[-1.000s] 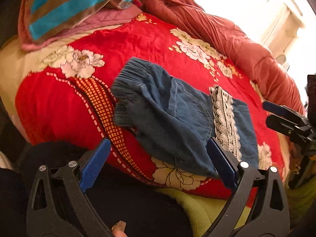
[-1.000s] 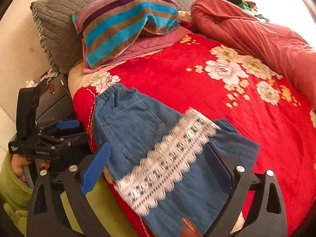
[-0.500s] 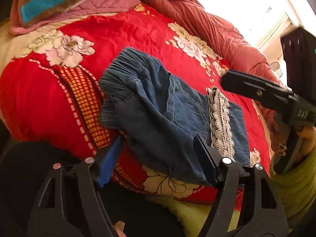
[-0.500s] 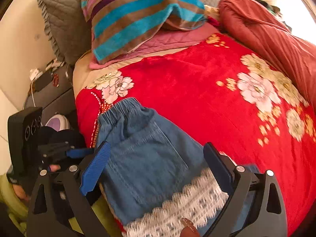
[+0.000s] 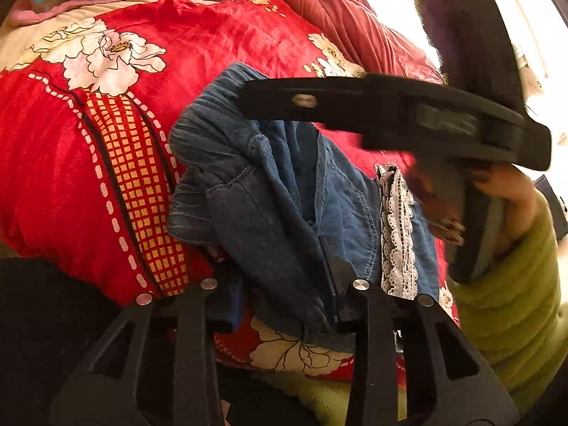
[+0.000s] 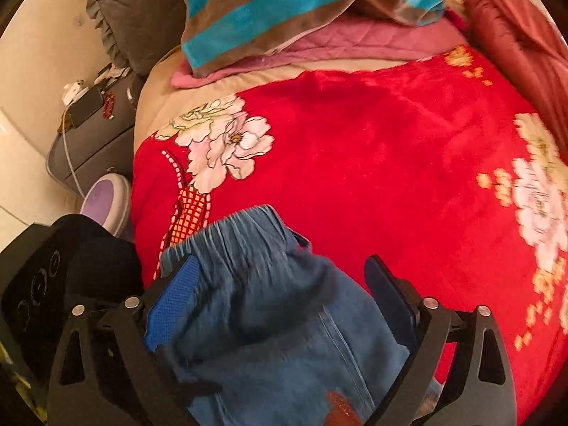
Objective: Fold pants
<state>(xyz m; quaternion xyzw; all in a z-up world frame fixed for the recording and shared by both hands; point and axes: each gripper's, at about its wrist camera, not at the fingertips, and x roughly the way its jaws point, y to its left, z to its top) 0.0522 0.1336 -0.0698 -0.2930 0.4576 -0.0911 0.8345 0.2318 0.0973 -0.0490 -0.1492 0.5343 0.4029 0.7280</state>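
The denim pants (image 5: 269,191) lie near the edge of the bed on a red floral blanket (image 5: 220,46), the gathered elastic waistband toward ten o'clock in the left wrist view and a white lace trim (image 5: 396,227) running across the leg toward four o'clock. They sit bunched, not flat — my guess is a first fold is being set up from the edge nearest the person.

The left gripper (image 5: 284,298) has just been closing, and its jaws now stand narrow with the near hem of the denim gathered between them. The cloth puckers up from the fingers, so it looks pinched, though the pads themselves are hidden under the fabric. Holding that low edge gives an anchor for lifting the cloth over.

The right gripper (image 6: 280,298) comes in over the waistband end, jaws wide, having eased in only a little. The blue pad (image 6: 170,301) sits at nine o'clock of the rumpled band and the other finger at three — the denim lies between them but neither presses it. A green sleeve (image 5: 514,305) shows behind that tool at three o'clock in the left view.

A striped pillow (image 6: 284,10) rests at twelve o'clock, well apart.
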